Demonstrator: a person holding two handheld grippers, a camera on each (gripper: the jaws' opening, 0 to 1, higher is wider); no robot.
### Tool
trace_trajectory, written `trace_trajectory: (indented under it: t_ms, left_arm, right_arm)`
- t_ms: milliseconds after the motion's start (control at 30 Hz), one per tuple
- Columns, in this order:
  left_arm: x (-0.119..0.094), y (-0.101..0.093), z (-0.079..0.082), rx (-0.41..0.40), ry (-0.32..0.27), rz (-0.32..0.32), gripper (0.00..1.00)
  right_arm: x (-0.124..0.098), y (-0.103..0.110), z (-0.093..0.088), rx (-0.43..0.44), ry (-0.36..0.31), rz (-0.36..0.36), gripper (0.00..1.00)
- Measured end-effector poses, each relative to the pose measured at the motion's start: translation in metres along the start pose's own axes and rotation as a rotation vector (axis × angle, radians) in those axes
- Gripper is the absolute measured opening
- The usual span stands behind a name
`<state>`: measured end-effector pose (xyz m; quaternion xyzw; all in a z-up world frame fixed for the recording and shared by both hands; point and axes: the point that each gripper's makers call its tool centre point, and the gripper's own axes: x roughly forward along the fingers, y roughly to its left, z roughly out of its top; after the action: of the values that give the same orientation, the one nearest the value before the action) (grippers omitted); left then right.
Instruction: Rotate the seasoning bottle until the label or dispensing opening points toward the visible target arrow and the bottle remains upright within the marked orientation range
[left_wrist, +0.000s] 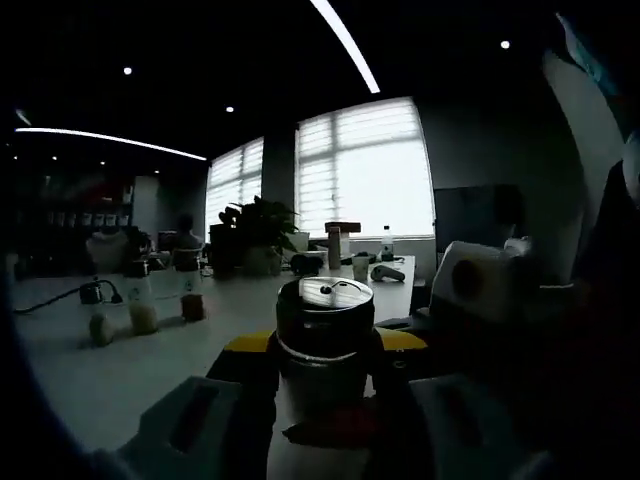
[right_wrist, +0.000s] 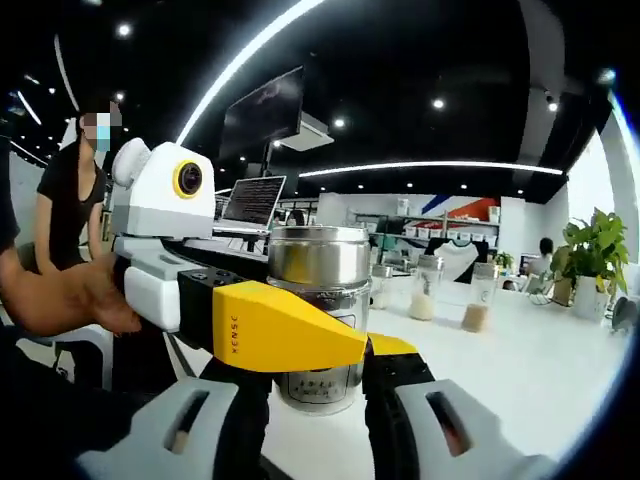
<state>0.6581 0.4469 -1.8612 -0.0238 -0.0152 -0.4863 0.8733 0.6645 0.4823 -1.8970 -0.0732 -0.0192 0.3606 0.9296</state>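
Right gripper view: left gripper (right_wrist: 300, 335) before seasoning bottle (right_wrist: 319, 262).

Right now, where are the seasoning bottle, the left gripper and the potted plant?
seasoning bottle (right_wrist: 319, 258): right gripper view, steel cap.
left gripper (right_wrist: 290, 335): right gripper view, yellow jaw.
potted plant (left_wrist: 258, 225): left gripper view, leaves.

"XENSE" on yellow left gripper (right_wrist: 300, 335)

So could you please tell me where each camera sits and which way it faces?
Left gripper view: rides the left gripper, facing the windows over the seasoning bottle; own jaws show.
Right gripper view: rides the right gripper, facing the office; own jaws show, with the left gripper and a hand.
Shared: the bottle and white table.
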Motion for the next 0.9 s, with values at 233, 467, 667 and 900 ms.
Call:
trace_trajectory:
  t_ms: [233, 467, 667, 900]
  left_arm:
    - [-0.006, 0.002, 0.007, 0.017, -0.017, -0.005, 0.37]
    - [-0.017, -0.004, 0.017, 0.019, -0.012, -0.153, 0.37]
    - [-0.026, -0.015, 0.023, -0.021, -0.026, -0.291, 0.37]
    - [-0.024, -0.009, 0.028, -0.049, -0.059, -0.204, 0.37]
  right_arm:
    - [0.002, 0.006, 0.003, 0.013, -0.031, 0.062, 0.33]
    - [-0.006, 0.024, 0.011, 0.072, -0.072, 0.272, 0.33]
    - [-0.010, 0.035, 0.017, 0.148, -0.100, 0.353, 0.32]
    - [-0.007, 0.029, 0.021, 0.112, -0.109, 0.234, 0.32]
